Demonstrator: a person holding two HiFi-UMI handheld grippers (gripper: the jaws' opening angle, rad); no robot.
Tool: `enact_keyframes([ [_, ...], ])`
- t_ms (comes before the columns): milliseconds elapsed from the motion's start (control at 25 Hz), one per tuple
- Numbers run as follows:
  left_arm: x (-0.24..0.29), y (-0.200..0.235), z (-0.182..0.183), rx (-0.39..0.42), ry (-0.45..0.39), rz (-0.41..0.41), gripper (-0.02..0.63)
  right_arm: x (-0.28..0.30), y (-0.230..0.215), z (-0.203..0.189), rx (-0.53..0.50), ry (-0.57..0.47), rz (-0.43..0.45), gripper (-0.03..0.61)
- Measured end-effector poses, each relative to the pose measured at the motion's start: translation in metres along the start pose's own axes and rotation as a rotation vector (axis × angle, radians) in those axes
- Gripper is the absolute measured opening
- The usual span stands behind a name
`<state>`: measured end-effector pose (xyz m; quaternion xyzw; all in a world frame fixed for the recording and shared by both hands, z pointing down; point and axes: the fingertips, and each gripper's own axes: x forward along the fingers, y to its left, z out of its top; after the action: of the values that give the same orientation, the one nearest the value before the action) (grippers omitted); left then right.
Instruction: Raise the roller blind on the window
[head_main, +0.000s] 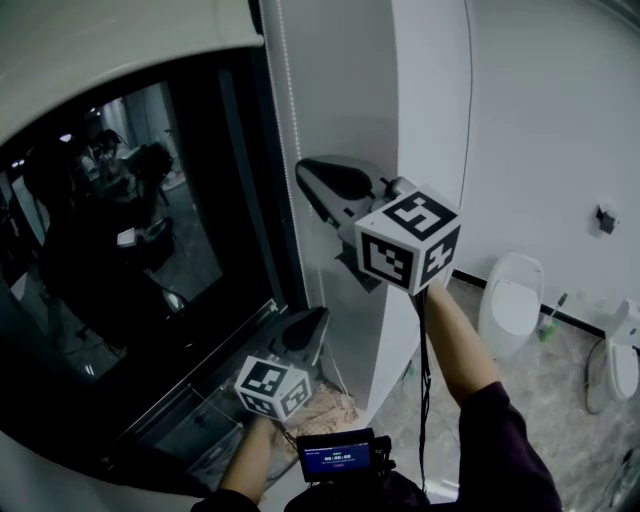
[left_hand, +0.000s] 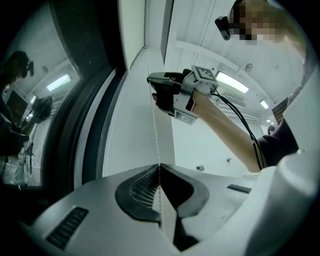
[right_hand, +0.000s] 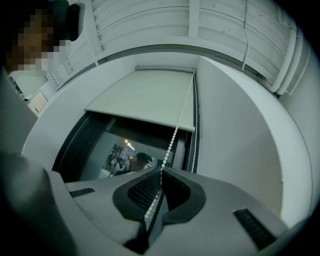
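Chain (right_hand: 171, 139) pinched by left tool (left_hand: 159, 167), right tool (right_hand: 161, 170) | toilet (head_main: 510, 300), possibly brush (head_main: 549, 318) beside.

The window (head_main: 120, 290) was dark glass and mirrored a cluttered room. A white toilet (head_main: 510, 300) stood against the plain white wall (head_main: 540, 120) on a pale marbled floor (head_main: 572, 385), and long ceiling lights (left_hand: 232, 82) glowed overhead.

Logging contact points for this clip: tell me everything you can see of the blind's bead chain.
The bead chain is a thin string of small white beads, plastic by the look, running taut from the right end of the partly lowered roller blind down beside the window frame. The right gripper is shut on it higher up, the left gripper below. A second strand hangs alongside.
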<state>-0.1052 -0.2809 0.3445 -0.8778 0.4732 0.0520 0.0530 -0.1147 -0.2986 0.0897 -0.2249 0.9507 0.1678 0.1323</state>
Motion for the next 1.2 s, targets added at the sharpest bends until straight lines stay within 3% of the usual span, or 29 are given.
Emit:
enact_keyframes([
  [160,-0.002,0.01,-0.024,-0.115,0.031,-0.014,0.015,-0.011,0.003,-0.014,-0.109,-0.005,-0.065,0.015],
  [280,-0.008,0.022,0.001,-0.156,-0.031,-0.014,0.017,-0.022,0.008,-0.022,-0.163,0.014,-0.081,0.015],
  [440,-0.007,0.035,0.084,-0.088,-0.158,-0.028,0.017,-0.034,0.019,-0.05,-0.225,0.073,-0.086,0.015],
  [720,0.014,0.041,0.216,0.05,-0.284,-0.093,0.02,-0.047,0.05,-0.12,-0.195,0.188,-0.057,0.014],
  [1000,0.034,0.042,0.269,0.111,-0.282,-0.104,0.049,-0.065,0.077,-0.174,-0.097,0.233,-0.032,0.015],
  [1200,0.041,0.043,0.272,0.137,-0.259,-0.084,0.049,-0.07,0.096,-0.191,-0.075,0.228,0.0,0.014],
])
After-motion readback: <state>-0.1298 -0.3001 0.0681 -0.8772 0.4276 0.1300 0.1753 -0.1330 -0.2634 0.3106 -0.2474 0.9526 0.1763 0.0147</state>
